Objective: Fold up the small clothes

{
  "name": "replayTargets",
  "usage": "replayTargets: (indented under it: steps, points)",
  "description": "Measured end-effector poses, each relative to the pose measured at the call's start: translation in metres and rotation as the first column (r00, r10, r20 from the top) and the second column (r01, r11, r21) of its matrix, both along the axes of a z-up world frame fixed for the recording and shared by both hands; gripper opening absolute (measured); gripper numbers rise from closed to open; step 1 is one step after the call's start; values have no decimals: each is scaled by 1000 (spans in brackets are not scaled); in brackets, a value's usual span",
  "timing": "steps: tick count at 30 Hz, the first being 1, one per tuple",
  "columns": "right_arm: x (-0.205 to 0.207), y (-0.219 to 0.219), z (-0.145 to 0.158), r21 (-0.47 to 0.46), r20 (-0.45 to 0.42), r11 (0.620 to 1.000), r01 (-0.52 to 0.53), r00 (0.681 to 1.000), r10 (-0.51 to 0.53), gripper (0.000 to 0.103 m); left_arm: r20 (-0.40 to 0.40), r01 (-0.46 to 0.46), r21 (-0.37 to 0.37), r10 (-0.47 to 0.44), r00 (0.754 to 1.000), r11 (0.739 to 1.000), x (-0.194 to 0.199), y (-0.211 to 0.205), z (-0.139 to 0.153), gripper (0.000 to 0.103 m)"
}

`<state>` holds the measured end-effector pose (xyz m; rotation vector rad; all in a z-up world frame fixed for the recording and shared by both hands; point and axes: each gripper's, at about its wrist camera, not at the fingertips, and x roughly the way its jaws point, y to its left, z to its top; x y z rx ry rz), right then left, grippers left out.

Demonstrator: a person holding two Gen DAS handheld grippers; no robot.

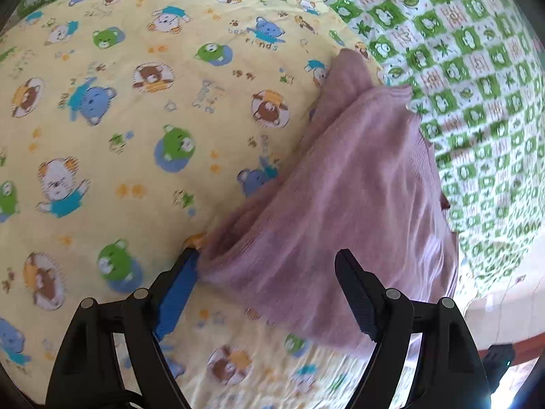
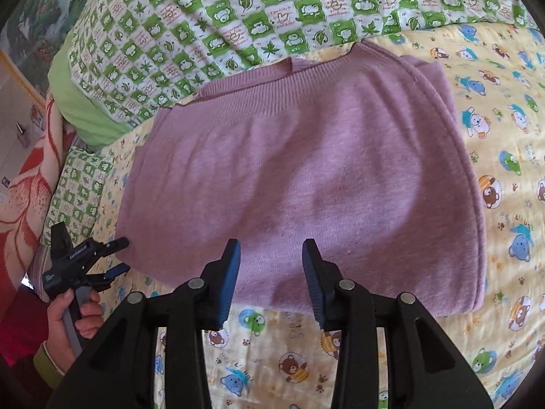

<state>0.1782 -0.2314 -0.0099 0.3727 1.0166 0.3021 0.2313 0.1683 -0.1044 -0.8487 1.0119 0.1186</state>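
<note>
The folded mauve knitted sweater (image 2: 299, 177) looks soft and limp; both hand-held grippers, left (image 1: 269, 279) and right (image 2: 271, 262), gape empty; pinch its corners.

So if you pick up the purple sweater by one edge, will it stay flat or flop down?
The purple sweater would probably flop: it is soft knit, already lying in folded layers on the bear sheet. The layers would likely slide apart. It looks light, not slippery.
</note>
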Motion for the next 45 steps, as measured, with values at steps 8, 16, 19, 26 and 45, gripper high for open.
replayTargets:
  steps: [8, 16, 19, 26, 45]
  points:
    - [5, -9, 4, 20, -20, 999, 30, 999, -29, 40, 19, 23, -36, -23, 1000, 999, 29, -17, 2, 24]
    - [28, -12, 24, 28, 0, 1000, 12, 1000, -12, 40, 152, 140, 41, -144, 978, 989, 31, -74, 59, 18]
    - [47, -6, 29, 35, -9, 999, -17, 1000, 18, 40, 183, 211, 81, -223, 957, 974, 35, -108, 77, 18]
    - [106, 34, 41, 133, -35, 983, -123, 991, 129, 59, 188, 301, 123, -320, 929, 946, 42, -157, 81, 18]
    - [197, 240, 30, 83, -145, 823, -562, 810, 568, 79, 183, 262, 98, -276, 944, 960, 40, -158, 65, 17]
